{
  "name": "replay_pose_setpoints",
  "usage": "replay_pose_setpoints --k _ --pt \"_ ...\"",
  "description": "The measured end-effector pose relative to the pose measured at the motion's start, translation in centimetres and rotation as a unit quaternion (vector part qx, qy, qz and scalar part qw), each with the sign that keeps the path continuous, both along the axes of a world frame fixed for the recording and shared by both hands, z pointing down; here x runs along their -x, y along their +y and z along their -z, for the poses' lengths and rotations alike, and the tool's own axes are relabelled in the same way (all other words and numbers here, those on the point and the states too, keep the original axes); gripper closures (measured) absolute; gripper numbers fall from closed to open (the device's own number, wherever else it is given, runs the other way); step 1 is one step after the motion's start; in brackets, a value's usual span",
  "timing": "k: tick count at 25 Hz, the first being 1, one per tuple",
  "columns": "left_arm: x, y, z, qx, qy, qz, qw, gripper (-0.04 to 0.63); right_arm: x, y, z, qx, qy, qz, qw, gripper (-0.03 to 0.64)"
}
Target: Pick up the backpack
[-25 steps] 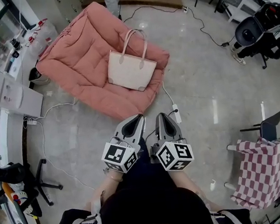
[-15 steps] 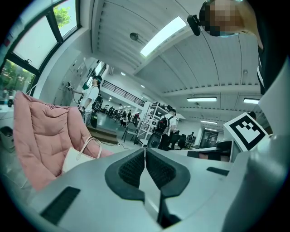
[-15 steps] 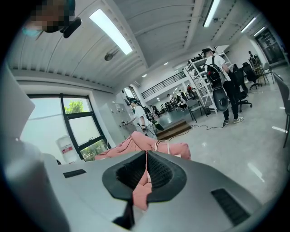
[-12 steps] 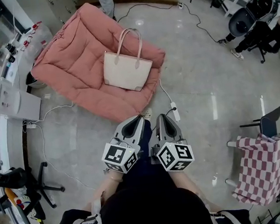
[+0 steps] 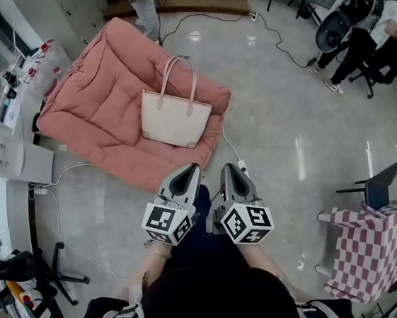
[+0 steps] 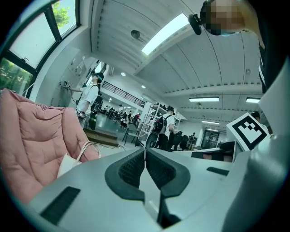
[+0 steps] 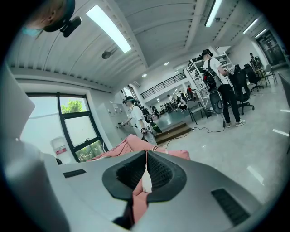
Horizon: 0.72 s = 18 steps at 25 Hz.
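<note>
— Bag (image 5: 176, 114): how many do we count?
— One, cream, with two looped handles. It lies flat on the one pink cushion (image 5: 93, 106), near that cushion's near-right edge, with its handles pointing away from us.
— And our grippers?
— Two. Our left gripper (image 5: 190, 170) and right gripper (image 5: 229, 167) hang side by side over the grey floor (image 5: 288, 130). Both are short of the cushion and well apart from the bag. Each carries one marker cube, so two cubes.
— Are the jaws clenched?
— Both pairs are pressed together with nothing gripped. In the left gripper view the ribbed pads (image 6: 131, 168) meet, and the bag shows beyond them at the left, against the cushion. In the right gripper view the pads meet too; only a sliver of cream and pink shows behind them.
— What else do we count?
— In the head view, one checked cloth (image 5: 375, 241) at our right, one white cable (image 5: 229, 144) running from the cushion's edge, and one person (image 5: 142, 4) standing beyond the cushion.
</note>
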<state>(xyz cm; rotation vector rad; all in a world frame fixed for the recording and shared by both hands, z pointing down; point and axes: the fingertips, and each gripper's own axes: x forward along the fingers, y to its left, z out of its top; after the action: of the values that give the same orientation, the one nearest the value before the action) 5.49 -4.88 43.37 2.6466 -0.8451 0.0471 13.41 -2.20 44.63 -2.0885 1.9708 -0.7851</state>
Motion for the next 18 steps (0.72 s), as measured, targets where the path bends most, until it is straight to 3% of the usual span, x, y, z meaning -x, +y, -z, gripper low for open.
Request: replay_pose_setpoints --k 18 --pt "-4.2 -12.8 1.0 0.0 -0.005 0.023 0.9997 0.569 -4.8 -13.1 0.7 0.009 0.005 0.022 1.0 0.584"
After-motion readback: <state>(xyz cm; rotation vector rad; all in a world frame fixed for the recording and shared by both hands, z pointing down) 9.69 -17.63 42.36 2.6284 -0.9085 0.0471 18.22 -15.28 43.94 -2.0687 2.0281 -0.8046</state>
